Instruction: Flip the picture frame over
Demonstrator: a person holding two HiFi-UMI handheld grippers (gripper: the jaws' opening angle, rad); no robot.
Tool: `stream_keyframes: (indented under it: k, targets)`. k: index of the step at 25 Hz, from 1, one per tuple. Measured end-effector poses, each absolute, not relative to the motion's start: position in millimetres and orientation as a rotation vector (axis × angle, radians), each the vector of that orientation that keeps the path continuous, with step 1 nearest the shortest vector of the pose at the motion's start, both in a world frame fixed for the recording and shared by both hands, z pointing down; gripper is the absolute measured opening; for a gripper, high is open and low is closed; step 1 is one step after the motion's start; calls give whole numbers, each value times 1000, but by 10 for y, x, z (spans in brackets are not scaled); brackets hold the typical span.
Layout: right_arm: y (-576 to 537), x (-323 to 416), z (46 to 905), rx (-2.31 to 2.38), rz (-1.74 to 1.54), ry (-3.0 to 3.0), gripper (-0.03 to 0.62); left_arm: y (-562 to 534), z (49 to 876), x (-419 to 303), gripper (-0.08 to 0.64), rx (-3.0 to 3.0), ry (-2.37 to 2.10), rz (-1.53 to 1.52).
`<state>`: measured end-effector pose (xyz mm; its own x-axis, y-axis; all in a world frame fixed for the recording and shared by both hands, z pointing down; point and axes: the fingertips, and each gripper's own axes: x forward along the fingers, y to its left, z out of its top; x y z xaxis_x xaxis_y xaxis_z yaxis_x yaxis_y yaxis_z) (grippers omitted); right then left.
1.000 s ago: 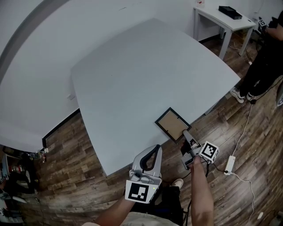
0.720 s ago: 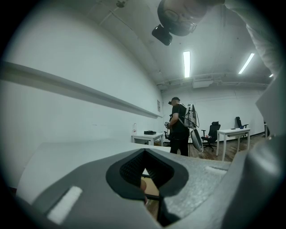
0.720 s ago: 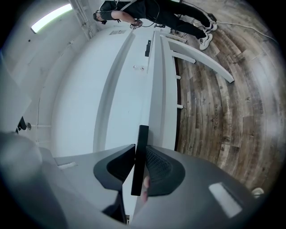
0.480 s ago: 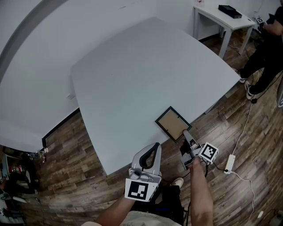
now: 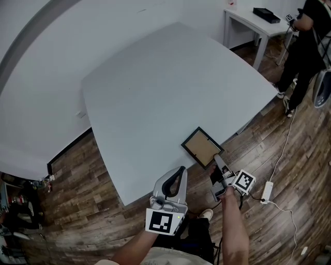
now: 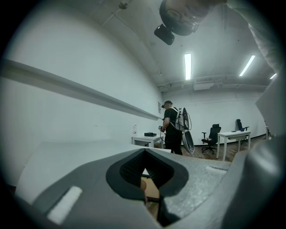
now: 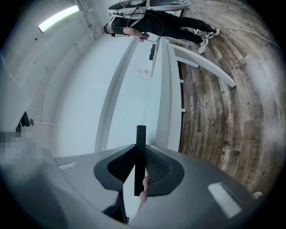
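Note:
The picture frame (image 5: pixel 201 146) lies back side up, brown board in a black rim, at the near right edge of the grey table (image 5: pixel 155 88). My right gripper (image 5: pixel 217 160) reaches its near corner from off the table. Its jaws have just been closing and now press on the black rim, seen edge-on as a dark bar (image 7: pixel 140 156) between the pads. My left gripper (image 5: pixel 180 171) hangs over the floor just short of the table's near edge, fingers together and holding nothing. The frame (image 6: pixel 152 190) shows through its jaws.
A small white desk (image 5: pixel 243 19) with a black box (image 5: pixel 266 13) stands at the back right, and a person (image 5: pixel 305 41) is beside it. A power strip (image 5: pixel 268 192) and its cable lie on the wooden floor to the right.
The person at the back right has stepped closer to the small desk. The frame and both grippers sit almost where they were.

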<state>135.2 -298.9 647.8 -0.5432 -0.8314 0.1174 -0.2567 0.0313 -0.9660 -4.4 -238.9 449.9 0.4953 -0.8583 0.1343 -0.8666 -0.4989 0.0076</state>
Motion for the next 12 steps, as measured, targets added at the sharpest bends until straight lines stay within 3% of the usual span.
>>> stream_keyframes:
  k: [12]
  targets:
    - [-3177, 1384, 5701, -1069, -1251, 2036, 91, -2422, 4377, -100, 0, 2647, -1562, 78]
